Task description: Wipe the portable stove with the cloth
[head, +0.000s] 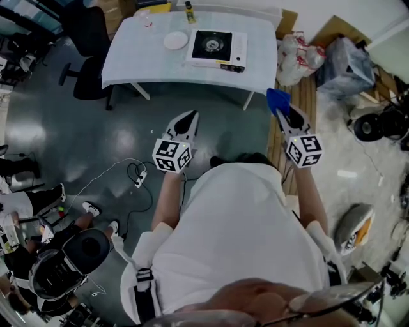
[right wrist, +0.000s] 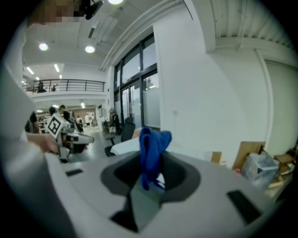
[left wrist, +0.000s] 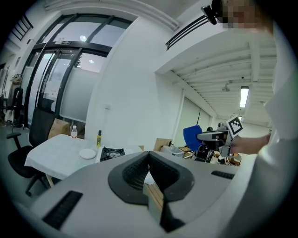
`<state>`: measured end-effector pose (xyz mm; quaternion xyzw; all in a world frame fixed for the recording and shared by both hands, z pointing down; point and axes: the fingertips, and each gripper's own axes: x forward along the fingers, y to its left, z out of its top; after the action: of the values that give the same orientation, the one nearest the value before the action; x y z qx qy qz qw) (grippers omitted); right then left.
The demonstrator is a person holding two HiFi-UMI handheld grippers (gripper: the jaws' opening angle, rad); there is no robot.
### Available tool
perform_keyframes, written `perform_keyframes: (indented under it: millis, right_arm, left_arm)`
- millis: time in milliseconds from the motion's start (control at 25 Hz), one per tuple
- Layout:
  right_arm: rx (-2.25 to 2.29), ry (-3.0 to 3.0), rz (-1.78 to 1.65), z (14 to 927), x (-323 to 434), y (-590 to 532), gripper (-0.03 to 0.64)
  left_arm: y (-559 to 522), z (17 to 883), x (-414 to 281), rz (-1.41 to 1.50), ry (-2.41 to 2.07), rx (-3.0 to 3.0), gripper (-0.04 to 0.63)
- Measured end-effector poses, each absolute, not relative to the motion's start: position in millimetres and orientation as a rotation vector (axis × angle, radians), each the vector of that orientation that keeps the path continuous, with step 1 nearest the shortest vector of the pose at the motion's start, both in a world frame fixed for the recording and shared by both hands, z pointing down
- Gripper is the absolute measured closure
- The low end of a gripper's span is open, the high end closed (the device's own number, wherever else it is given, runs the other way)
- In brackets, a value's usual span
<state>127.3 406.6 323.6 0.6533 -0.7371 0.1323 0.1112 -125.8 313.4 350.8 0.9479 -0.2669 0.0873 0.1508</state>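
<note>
Right gripper (head: 285,115), seen along its own jaws (right wrist: 149,173), is clamped on a bunched bright blue cloth (right wrist: 151,148). The fabric stands up out of the closed jaws in a loose fold and a short tail hangs down between them. In the head view the blue cloth (head: 278,100) shows as a small patch at the gripper's tip, which is held out ahead of the person at the right.

Left gripper (head: 189,119) is raised at the same height, well apart from the right one. In the left gripper view (left wrist: 149,157) its ribbed dark pads meet in a point with nothing between them, so the jaws are together and empty.

Both grippers are in the air over the grey floor, well short of the white rectangular table (head: 137,60), and neither touches anything on it.

On the right half of the table sits the white portable stove with a black burner top (head: 216,46). It lies flat, with its long axis along the table's long edges. Its black burner pan is toward the left, a white section is at the right, and its front face is turned to the near table edge, toward the person. In the left gripper view the stove (left wrist: 111,153) lies far off beyond the jaws.

Just left of it is a round white plate (head: 176,40), apart from the stove. A small yellow bottle with a dark cap (head: 189,11) stands near the far edge. A black office chair (head: 88,48) is at the table's left end.
</note>
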Motion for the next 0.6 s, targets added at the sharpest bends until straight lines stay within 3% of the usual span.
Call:
perform_keyframes:
  millis: [600]
  right_arm:
    - [1.894, -2.197, 0.43, 338.1, 128.0, 376.7, 0.487]
  left_arm:
    - [290.7, 360.7, -120.5, 0.277, -0.768, 2.704, 0.563]
